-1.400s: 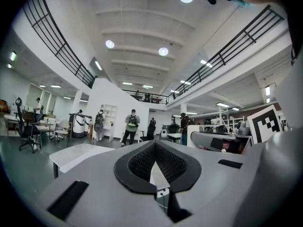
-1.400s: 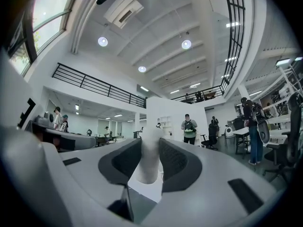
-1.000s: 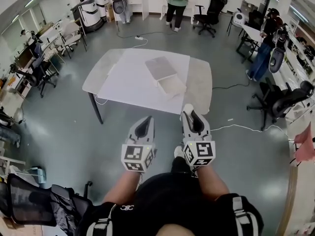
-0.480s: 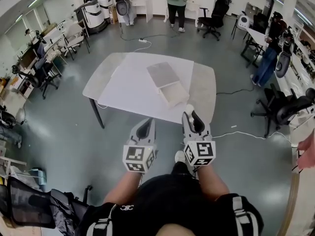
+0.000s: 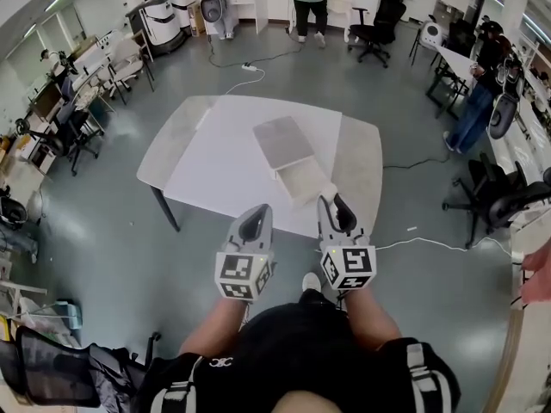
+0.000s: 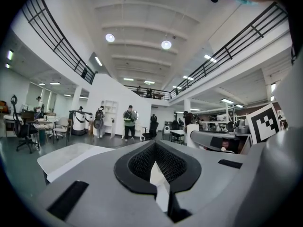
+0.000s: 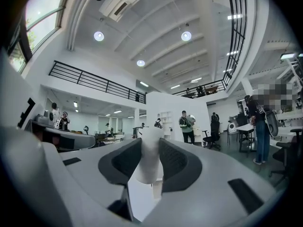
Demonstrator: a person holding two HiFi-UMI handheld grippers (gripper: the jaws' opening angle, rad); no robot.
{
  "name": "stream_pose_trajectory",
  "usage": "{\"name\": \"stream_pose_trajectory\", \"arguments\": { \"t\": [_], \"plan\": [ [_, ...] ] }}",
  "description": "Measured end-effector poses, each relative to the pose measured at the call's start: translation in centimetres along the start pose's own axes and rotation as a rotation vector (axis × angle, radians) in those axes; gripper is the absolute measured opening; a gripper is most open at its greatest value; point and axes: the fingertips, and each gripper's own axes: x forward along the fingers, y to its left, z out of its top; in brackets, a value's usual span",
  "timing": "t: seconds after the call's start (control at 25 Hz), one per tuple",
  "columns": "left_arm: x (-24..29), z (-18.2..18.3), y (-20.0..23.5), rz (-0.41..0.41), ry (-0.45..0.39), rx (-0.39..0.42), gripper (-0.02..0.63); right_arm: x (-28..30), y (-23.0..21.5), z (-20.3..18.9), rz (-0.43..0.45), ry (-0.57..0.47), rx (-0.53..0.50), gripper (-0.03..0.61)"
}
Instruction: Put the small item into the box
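Nearer now, you reach the table (image 5: 215,157); your right gripper (image 5: 336,206) clamps the small item (image 7: 150,155), left gripper (image 5: 255,215) closed empty; placing it in the box (image 5: 303,179) remains.

Held level side by side, left gripper (image 5: 256,212) seems closed empty, right gripper (image 5: 334,203) clamps the small item (image 7: 150,152).

- left gripper (image 5: 255,211), right gripper (image 5: 332,201): light-grey moulded shells, black mesh-textured pads (image 6: 142,162)
- cube (image 5: 242,276) at the rear of each: white faces, black square markers
- black short-sleeved top (image 5: 293,351), grey-white strap bands (image 5: 419,377) at both shoulders
- white shoe (image 5: 312,269)
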Motion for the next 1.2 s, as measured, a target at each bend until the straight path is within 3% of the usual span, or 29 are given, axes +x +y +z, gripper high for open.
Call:
{"name": "stream_pose_trajectory", "arguments": {
  "t": [0.44, 0.76, 1.2],
  "plan": [
    [11.3, 0.0, 3.3, 0.041, 0.045, -0.038, 0.006, 10.1, -5.7, -1.7, 0.057, 0.058, 0.011, 0.115],
    [19.8, 0.2, 6.0, 0.090, 0.062, -0.048, 0.006, 17.9, -9.6, -5.0, 0.134, 0.132, -0.004, 0.115],
    [23.4, -1.0, 10.1, 0.119, 0.108, -0.078, 0.005, 23.8, -9.7, -8.2, 0.200, 0.229, -0.007, 0.115]
  ]
}}
